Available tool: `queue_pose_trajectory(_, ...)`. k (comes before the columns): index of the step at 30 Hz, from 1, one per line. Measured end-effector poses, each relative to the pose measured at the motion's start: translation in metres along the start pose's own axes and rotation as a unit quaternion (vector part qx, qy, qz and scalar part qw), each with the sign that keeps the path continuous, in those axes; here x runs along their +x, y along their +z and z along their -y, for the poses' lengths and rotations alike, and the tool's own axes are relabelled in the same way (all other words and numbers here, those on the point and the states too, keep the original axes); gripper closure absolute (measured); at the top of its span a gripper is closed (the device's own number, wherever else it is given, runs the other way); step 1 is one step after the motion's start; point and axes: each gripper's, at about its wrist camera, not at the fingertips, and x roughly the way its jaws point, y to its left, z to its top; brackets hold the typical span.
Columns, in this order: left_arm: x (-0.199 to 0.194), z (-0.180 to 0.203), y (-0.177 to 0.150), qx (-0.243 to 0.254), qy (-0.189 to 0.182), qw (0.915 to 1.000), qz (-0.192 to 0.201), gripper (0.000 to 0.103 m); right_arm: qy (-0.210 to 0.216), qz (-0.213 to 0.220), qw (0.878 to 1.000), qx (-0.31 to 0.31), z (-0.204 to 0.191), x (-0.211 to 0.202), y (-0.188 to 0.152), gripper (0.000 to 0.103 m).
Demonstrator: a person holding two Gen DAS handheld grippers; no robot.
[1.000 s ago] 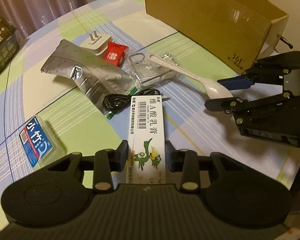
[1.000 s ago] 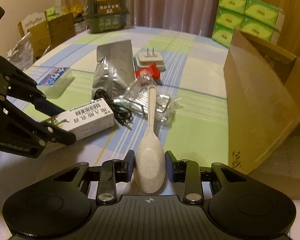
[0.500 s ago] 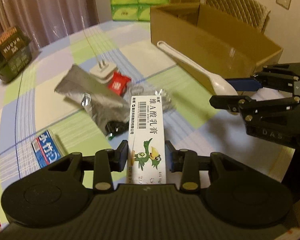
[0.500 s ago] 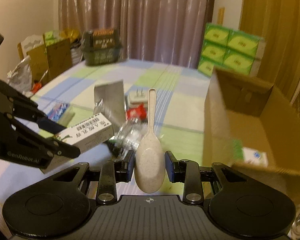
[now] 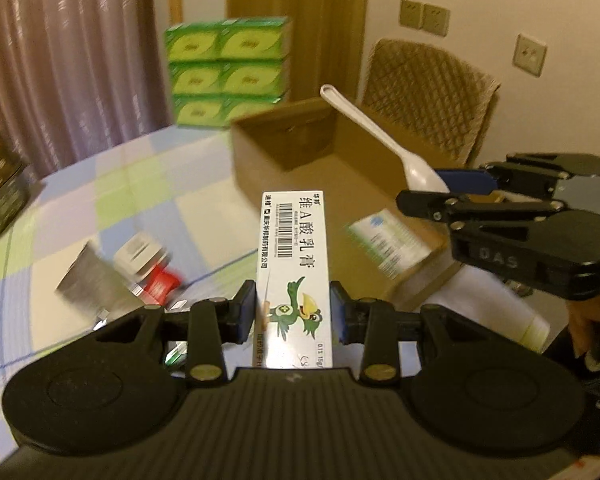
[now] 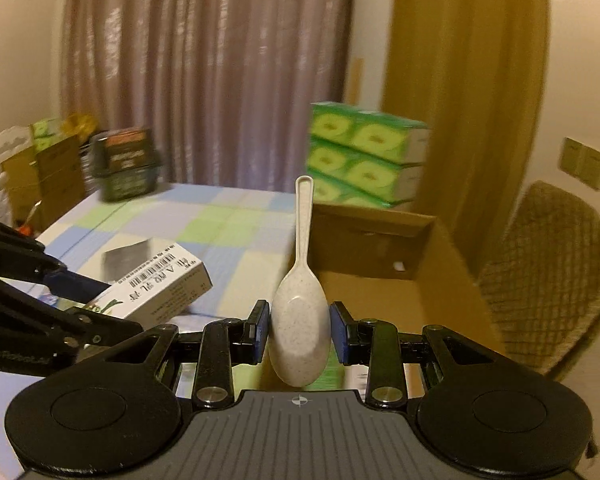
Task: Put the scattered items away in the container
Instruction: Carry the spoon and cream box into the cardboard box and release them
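My left gripper (image 5: pixel 294 314) is shut on a white ointment box (image 5: pixel 294 264) with a green bird print, held in the air in front of the open cardboard box (image 5: pixel 284 148). My right gripper (image 6: pixel 299 330) is shut on the bowl of a white speckled spoon (image 6: pixel 299 312), handle pointing up, above the near edge of the cardboard box (image 6: pixel 380 256). In the left wrist view the right gripper (image 5: pixel 432 194) holds the spoon (image 5: pixel 380 132) over the box. A white packet (image 5: pixel 388 238) lies inside the box.
On the checked tablecloth (image 5: pixel 140 196) lie a silver foil pouch (image 5: pixel 92 280), a white charger (image 5: pixel 140 254) and a red sachet (image 5: pixel 162 282). Green tissue packs (image 5: pixel 226 68) stand behind the box. A woven chair (image 6: pixel 548 276) is to the right. A dark green case (image 6: pixel 126 168) sits far left.
Both grippers have risen from the table and moved toward the cardboard box, carrying the ointment box and the spoon. The box's inside has come into view.
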Motion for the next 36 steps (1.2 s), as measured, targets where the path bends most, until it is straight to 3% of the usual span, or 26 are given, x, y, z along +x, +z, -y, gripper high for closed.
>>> queue_pose_trajectory(9,0.037,0.05,0.052,0.004,-0.025,0.9994,0.022,0.07,-0.034,-0.007,0.999,0.033,0.074,0.003,0.004,0.073)
queue_pose_trajectory(15,0.069,0.062,0.066,-0.011,-0.033,0.9993,0.017,0.07,-0.037,-0.016,0.998,0.052,0.1,0.012,-0.006,0.073)
queue_pose_trajectory(19,0.086,0.064,0.065,-0.019,-0.04,0.9989,0.014,0.069,-0.037,-0.022,0.997,0.065,0.11,0.018,-0.013,0.073)
queue_pose_trajectory(21,0.09,0.065,0.064,-0.017,-0.035,0.9992,0.013,0.062,-0.037,-0.025,0.997,0.068,0.112,0.023,-0.015,0.073)
queue_pose_trajectory(23,0.089,0.066,0.063,-0.007,-0.031,0.9994,0.014,0.062,-0.036,-0.027,0.997,0.07,0.114,0.026,-0.017,0.073)
queue_pose_trajectory(36,0.055,0.04,0.04,-0.021,-0.004,0.9994,0.026,0.056,-0.021,-0.03,0.997,0.069,0.102,0.03,-0.014,0.073)
